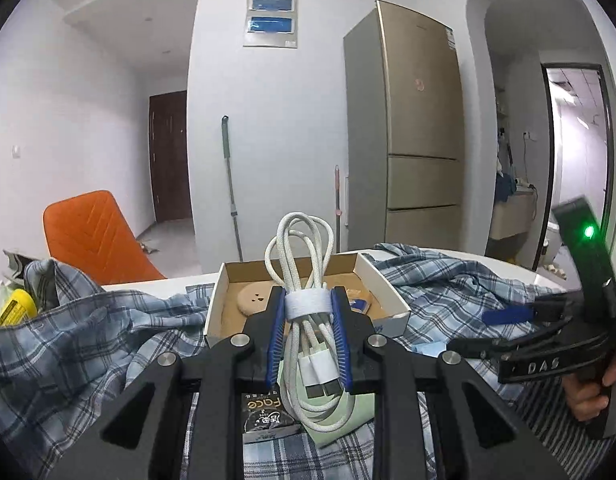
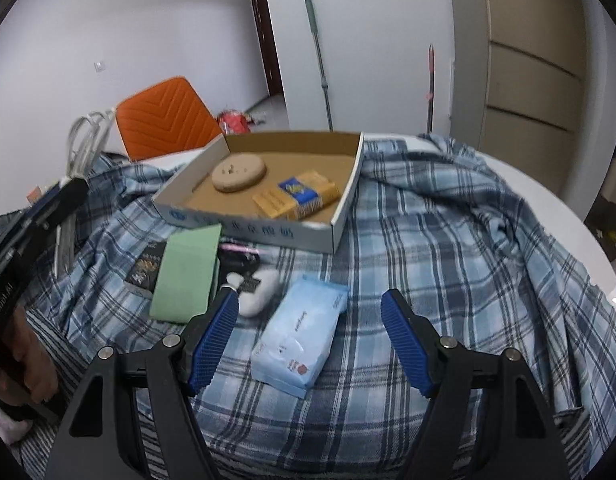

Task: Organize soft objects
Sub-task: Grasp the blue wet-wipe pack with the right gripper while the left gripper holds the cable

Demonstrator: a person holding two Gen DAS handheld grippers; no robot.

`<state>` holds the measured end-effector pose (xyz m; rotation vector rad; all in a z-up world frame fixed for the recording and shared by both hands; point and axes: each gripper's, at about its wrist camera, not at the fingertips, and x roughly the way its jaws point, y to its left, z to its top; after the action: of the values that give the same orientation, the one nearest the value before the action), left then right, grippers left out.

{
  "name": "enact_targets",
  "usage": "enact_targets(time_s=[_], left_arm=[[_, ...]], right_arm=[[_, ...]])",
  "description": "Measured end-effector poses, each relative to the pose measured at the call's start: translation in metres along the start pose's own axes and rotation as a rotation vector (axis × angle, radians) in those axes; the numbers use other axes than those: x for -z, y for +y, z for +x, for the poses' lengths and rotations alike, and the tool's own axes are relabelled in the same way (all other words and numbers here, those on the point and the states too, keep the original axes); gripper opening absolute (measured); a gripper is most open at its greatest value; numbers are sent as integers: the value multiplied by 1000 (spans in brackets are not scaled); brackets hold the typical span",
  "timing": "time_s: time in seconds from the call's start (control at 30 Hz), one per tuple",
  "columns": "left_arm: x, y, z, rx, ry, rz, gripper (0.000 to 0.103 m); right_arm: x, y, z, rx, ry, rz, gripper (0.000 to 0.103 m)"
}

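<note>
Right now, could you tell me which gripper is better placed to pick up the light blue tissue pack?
The right gripper: it is open, with the tissue pack lying between its fingers. The left gripper is shut on the white cable bundle.

A home, by its look. A tall fridge [image 1: 420,128] stands at two o'clock, a mop [image 1: 230,184] leans at twelve, an orange chair [image 1: 88,236] sits at nine.

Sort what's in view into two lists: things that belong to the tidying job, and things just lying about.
Job:
- white cable bundle, clamped in left gripper
- cardboard box
- tissue pack, below open right gripper
- green pad

Lying about:
- orange chair
- mop handle
- fridge
</note>
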<state>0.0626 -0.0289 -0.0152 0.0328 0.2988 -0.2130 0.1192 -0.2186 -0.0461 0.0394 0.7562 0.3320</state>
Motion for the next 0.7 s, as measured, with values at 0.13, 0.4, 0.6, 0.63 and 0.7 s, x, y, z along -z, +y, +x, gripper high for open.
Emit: enact_targets(time_s=[0.13,0.4,0.6,0.63,0.7], left_arm=[[4,-3,-2,0,-7,3,24],[6,-2,-3,-6,-4,-6,24],[6,1,-3,0,-2,-23,24],[6,1,-3,-1,0,-25,24],[6,1,-2,-2,8,-30,24]], right_arm=[[3,0,13,11,78,0,72],[6,4,34,34,194,-1,67],[3,8,49,39,243,21,51],[3,9,50,53,239,12,46],[3,12,53,73,242,-11,40]])
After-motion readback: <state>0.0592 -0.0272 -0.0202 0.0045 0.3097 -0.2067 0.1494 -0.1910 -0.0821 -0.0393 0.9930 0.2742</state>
